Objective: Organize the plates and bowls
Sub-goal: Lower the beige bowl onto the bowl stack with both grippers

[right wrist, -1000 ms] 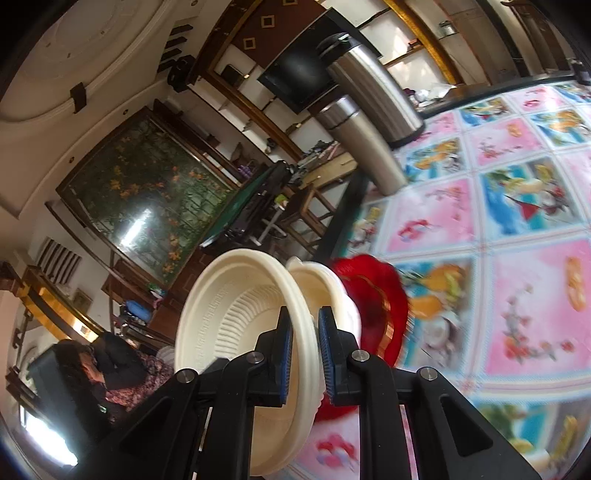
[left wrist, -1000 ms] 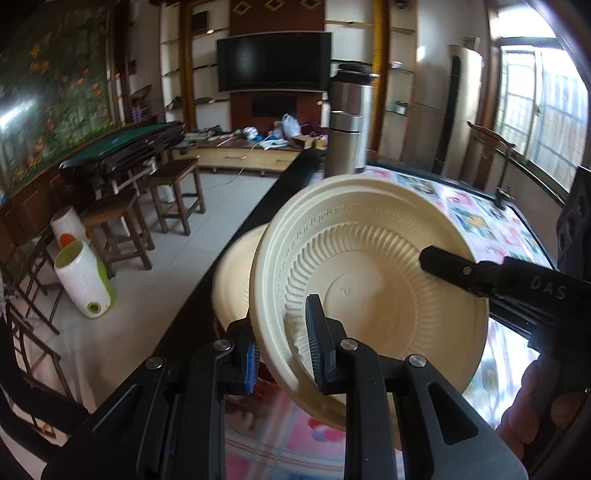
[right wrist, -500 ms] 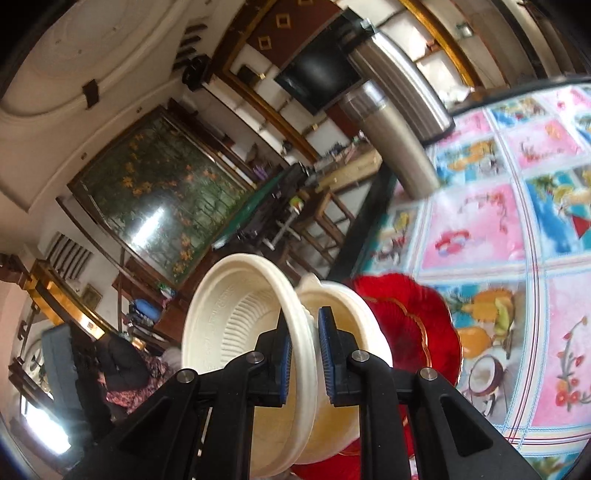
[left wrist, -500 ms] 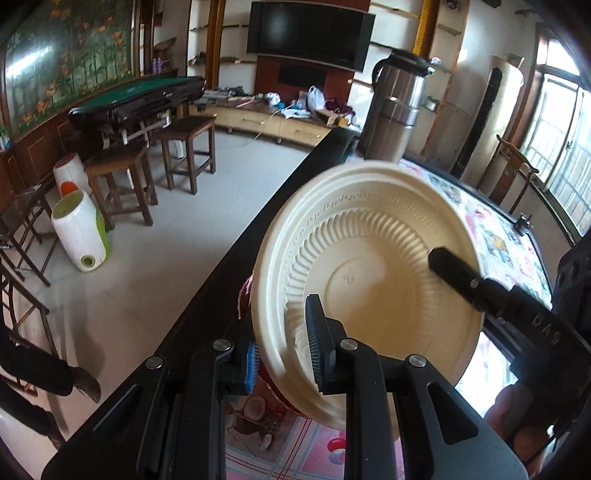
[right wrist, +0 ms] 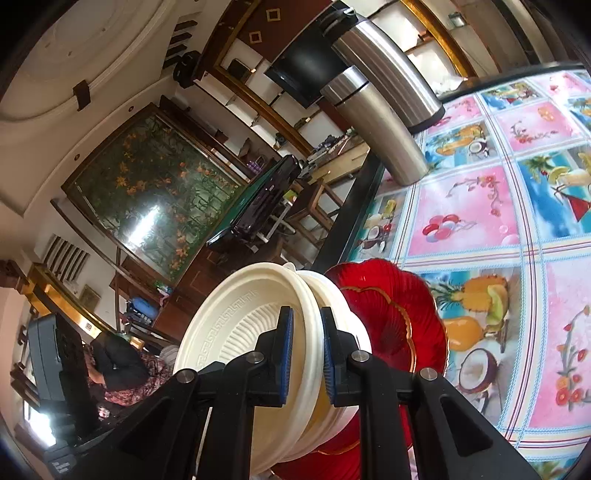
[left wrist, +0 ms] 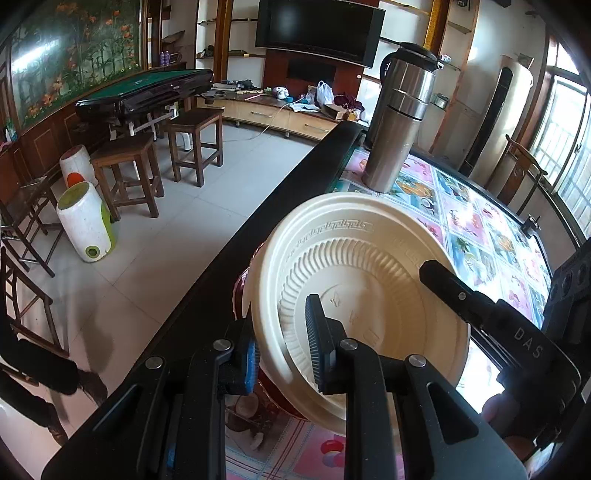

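1. Cream bowls (right wrist: 258, 343) are held on edge just above red plate (right wrist: 391, 317), likely for stacking there.
2. Left gripper (left wrist: 282, 350) and right gripper (right wrist: 306, 345) are each clamped on the rims, steadying both sides.

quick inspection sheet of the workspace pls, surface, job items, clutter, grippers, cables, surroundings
surface: table under a pink and blue picture cloth, dark edge on the room side
job's things: cream plate held tilted by both grippers; cream bowl right behind it; red plate behind that
clutter: steel flask upright on the table's far end
grippers: left gripper shut on the plate's rim; right gripper shut on the same rim
cables: white cord on the floor by the low cabinet
surroundings: wooden stools, television, seated person
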{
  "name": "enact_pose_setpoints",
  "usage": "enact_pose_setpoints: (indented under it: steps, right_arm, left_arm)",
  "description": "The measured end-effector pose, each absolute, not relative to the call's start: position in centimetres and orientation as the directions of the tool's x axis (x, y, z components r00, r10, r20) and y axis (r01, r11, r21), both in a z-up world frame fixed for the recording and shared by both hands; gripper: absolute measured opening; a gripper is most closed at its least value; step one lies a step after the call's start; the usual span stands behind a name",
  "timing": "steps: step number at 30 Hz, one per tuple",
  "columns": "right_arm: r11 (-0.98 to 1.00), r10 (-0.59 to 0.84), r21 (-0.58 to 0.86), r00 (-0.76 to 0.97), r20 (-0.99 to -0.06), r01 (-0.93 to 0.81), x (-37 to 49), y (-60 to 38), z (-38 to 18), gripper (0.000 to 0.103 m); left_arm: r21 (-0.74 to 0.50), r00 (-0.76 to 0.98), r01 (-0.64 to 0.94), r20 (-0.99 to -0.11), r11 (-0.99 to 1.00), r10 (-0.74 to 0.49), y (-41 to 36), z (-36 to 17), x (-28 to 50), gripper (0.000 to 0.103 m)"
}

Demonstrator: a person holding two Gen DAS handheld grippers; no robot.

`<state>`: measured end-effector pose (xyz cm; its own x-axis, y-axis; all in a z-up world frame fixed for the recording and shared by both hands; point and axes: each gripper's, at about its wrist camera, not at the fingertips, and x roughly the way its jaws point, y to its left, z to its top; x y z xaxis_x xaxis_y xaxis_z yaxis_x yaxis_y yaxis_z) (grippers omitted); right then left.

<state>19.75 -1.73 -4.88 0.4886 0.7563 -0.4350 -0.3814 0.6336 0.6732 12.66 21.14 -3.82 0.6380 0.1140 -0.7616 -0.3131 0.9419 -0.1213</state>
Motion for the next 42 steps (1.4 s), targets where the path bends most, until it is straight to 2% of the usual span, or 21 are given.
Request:
enact_pose_setpoints:
  steps: [7, 10, 15, 17, 19, 24, 27, 29, 31, 34, 42]
  right_arm:
    - [0.645, 0.745, 0.661, 0.510, -0.430, -0.384, 19.5, -2.3, -4.6, 0.017]
    - [0.634, 0.754, 0.665, 0.503, -0.422, -0.394, 19.5, -2.1, -4.5, 0.024]
    - [0.644, 0.749, 0.650, 0.508, -0.426, -0.404, 19.2, -1.9, -4.2, 0.026]
    - [0.633, 0.755, 0.664, 0.506, -0.416, -0.399, 19.1, -2.2, -4.1, 0.033]
    - [0.629, 0.755, 0.674, 0.513, -0.409, -0.387, 19.1, -2.7, -4.0, 0.048]
    - [0.581, 0.785, 0.727, 0.487, -0.382, -0.366, 19.6, -4.2, -3.9, 0.049]
    - [0.596, 0.781, 0.714, 0.469, -0.412, -0.367, 19.8, -4.3, -3.5, 0.039]
    - [0.606, 0.774, 0.712, 0.467, -0.427, -0.355, 19.9, -4.5, -3.4, 0.023]
    - [0.608, 0.776, 0.716, 0.450, -0.442, -0.344, 20.1, -4.5, -3.7, 0.015]
    - [0.606, 0.778, 0.728, 0.430, -0.457, -0.322, 20.4, -4.4, -4.4, 0.009]
    - [0.615, 0.770, 0.722, 0.439, -0.463, -0.318, 20.2, -4.0, -4.7, 0.008]
  left_arm:
    - [-0.087, 0.634, -0.313, -0.761, 0.946, 0.140, 20.4, -4.0, 12.9, 0.020]
    - [-0.079, 0.636, -0.314, -0.757, 0.946, 0.148, 20.3, -4.0, 12.9, 0.020]
    - [-0.064, 0.640, -0.318, -0.750, 0.946, 0.164, 20.2, -4.0, 12.8, 0.020]
    - [-0.046, 0.637, -0.320, -0.750, 0.946, 0.179, 20.0, -4.1, 12.8, 0.020]
    - [-0.035, 0.634, -0.324, -0.749, 0.945, 0.190, 19.8, -4.1, 12.8, 0.020]
    - [-0.027, 0.631, -0.328, -0.750, 0.944, 0.197, 19.8, -4.2, 12.8, 0.020]
    - [-0.025, 0.631, -0.327, -0.750, 0.945, 0.199, 19.9, -4.2, 12.8, 0.020]
    - [-0.022, 0.632, -0.328, -0.748, 0.944, 0.202, 19.8, -4.2, 12.7, 0.020]
    - [-0.019, 0.632, -0.330, -0.747, 0.944, 0.205, 19.9, -4.2, 12.6, 0.020]
    - [-0.010, 0.632, -0.329, -0.745, 0.944, 0.212, 19.8, -4.2, 12.5, 0.020]
    - [0.036, 0.634, -0.331, -0.732, 0.943, 0.250, 19.6, -4.1, 12.5, 0.020]
